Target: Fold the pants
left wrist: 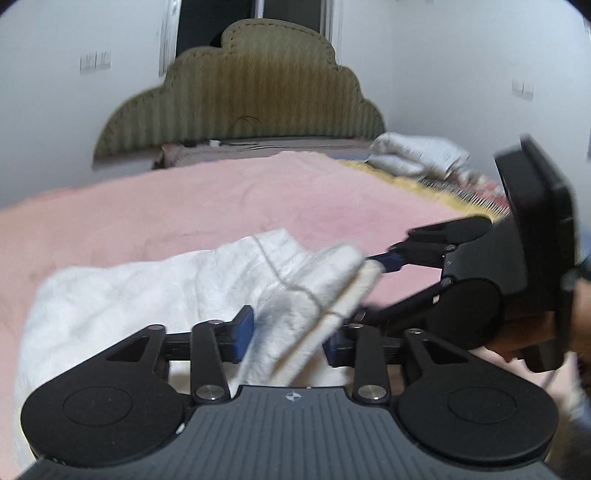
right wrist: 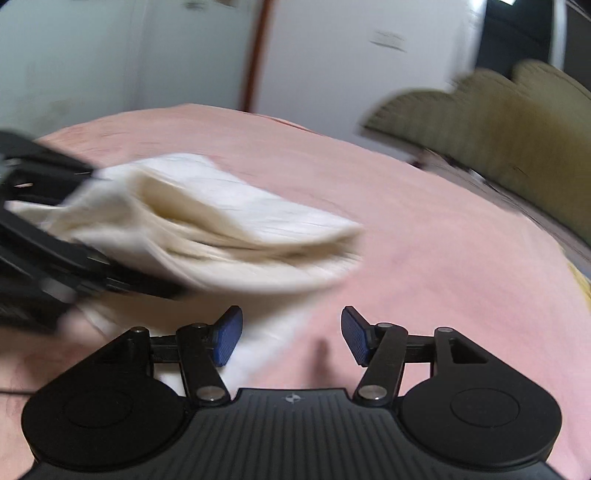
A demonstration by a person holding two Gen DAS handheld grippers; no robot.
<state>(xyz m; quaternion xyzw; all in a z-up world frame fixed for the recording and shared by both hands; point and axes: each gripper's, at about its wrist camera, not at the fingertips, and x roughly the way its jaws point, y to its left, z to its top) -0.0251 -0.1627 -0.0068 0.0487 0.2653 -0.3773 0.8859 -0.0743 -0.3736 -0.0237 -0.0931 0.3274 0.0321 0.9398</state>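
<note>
pink bedspread (left wrist: 184, 206), tufted headboard (left wrist: 251, 92), white walls (left wrist: 55, 110); cream pants (left wrist: 147, 288) between parted left jaws; right jaws wide, empty.

pants (left wrist: 147, 291): white | blanket (left wrist: 221, 206): pink | headboard (left wrist: 251, 96): olive, ribbed | claw pads (right wrist: 229, 336): blue

Bedroom bg: pink bed, olive headboard, white walls.

Pink blanket (left wrist: 184, 206) covers most of the bed, soft & a bit rumpled. Headboard (left wrist: 240, 96) at far end: olive-tan, ribbed, scalloped cloud-shaped top, w/ a window (left wrist: 221, 22) dark behind it. Walls (left wrist: 443, 74) white; switch plates (left wrist: 95, 62) on left side, another plate (left wrist: 522, 89) on right. Far right corner of bed: pale crumpled bedding (left wrist: 417, 153) lying on a yellow-edged patterned cloth (left wrist: 436, 188). From other side, blurry: white doors (right wrist: 351, 55) w/ a reddish vertical strip (right wrist: 256, 55) beside them.
</note>
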